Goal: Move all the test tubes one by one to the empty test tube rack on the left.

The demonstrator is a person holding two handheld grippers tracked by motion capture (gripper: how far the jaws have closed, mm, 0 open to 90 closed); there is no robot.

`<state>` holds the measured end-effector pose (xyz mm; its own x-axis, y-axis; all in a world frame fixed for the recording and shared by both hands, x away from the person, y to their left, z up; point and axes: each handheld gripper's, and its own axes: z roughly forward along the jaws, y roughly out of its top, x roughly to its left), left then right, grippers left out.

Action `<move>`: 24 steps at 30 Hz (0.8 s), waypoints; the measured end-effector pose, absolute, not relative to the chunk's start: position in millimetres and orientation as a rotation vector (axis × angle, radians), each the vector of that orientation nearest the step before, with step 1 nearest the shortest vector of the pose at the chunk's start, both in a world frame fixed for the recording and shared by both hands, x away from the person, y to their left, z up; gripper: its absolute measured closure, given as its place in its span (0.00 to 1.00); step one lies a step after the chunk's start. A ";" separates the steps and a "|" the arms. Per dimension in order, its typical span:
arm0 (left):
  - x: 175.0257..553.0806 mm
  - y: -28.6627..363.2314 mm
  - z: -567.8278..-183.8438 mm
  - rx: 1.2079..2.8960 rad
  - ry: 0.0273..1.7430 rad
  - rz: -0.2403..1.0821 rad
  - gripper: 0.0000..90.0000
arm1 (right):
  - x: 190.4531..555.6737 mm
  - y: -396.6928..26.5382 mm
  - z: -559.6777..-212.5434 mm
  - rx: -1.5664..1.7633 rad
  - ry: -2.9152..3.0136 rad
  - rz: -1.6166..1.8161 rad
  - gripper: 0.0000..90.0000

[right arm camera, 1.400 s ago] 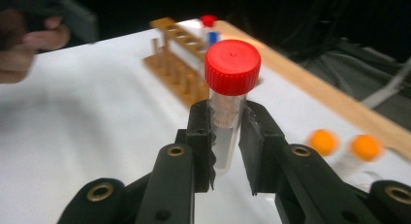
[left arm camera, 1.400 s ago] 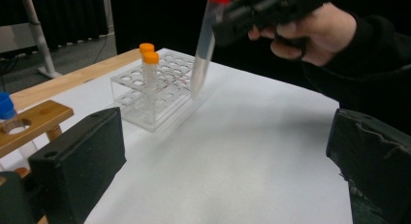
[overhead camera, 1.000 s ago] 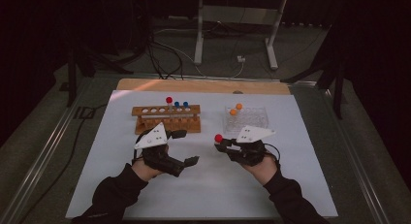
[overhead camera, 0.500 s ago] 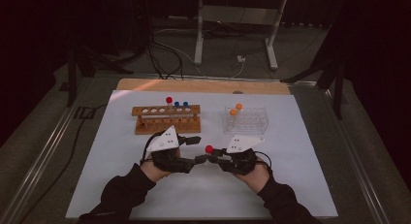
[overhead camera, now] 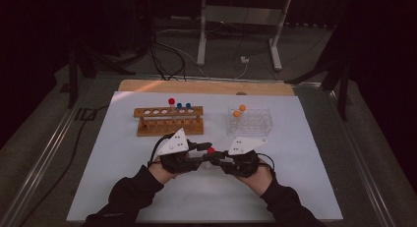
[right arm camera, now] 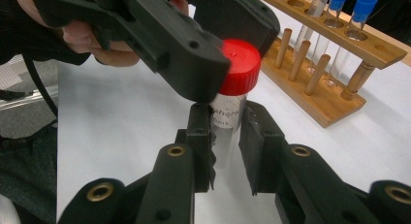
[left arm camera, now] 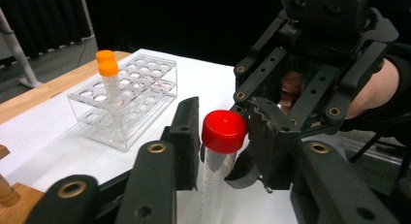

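The tube (overhead camera: 210, 156), a clear one with a red cap (left arm camera: 224, 131), stands upright between the two grippers, over the white bench (overhead camera: 305, 187) and just in front of the wooden rack (overhead camera: 169, 122).

The right gripper (right arm camera: 228, 124) has its jaws clamped on the clear body of the tube, below the cap; in the right gripper view the pads press on both sides of the printed label.

The left gripper (left arm camera: 220, 136) comes at the tube from the opposite side, at cap height. Its jaws have just been closing, with the red cap between them. In the left gripper view the right-hand pad touches the cap's side and the left-hand pad sits right against it; whether that pad presses yet I cannot tell for sure, though the right gripper view shows the black jaws snug on the cap.

Behind the tube, the wooden rack carries one red-capped tube (overhead camera: 171, 102) and two blue-capped tubes (overhead camera: 184, 107). To the right of the wooden rack sits a clear plastic rack (overhead camera: 249, 123) holding two orange-capped tubes (overhead camera: 239, 111) at its back left corner. Both of the person's hands (overhead camera: 255, 175) rest low over the bench, just in front of the tube.
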<state>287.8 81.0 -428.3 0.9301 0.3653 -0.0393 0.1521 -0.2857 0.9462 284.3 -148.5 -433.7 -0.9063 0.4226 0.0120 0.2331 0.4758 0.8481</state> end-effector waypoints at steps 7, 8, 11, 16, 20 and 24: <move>288.2 80.1 -427.9 1.873 0.374 0.244 0.79 | 284.6 -148.6 -433.6 0.576 2.520 1.407 0.83; 288.2 80.0 -427.6 1.874 0.374 0.244 0.79 | 284.5 -148.4 -433.5 0.578 2.516 1.408 0.83; 288.6 81.0 -425.6 1.868 0.376 0.259 0.79 | 284.7 -148.8 -433.0 0.584 2.502 1.418 0.83; 291.5 86.9 -418.0 1.860 0.389 0.282 0.80 | 283.8 -151.9 -429.5 0.596 2.446 1.430 0.74; 295.0 96.7 -410.9 1.851 0.405 0.301 0.80 | 283.2 -157.8 -428.0 0.647 2.389 1.460 0.58; 299.9 110.1 -401.1 1.836 0.434 0.334 0.80 | 281.9 -161.1 -428.2 0.662 2.368 1.486 0.42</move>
<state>299.9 110.1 -401.1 0.8905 0.4549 0.0106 0.1265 -0.2697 0.9546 281.9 -161.1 -428.2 -0.8598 0.5103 0.0153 0.2358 0.3703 0.8985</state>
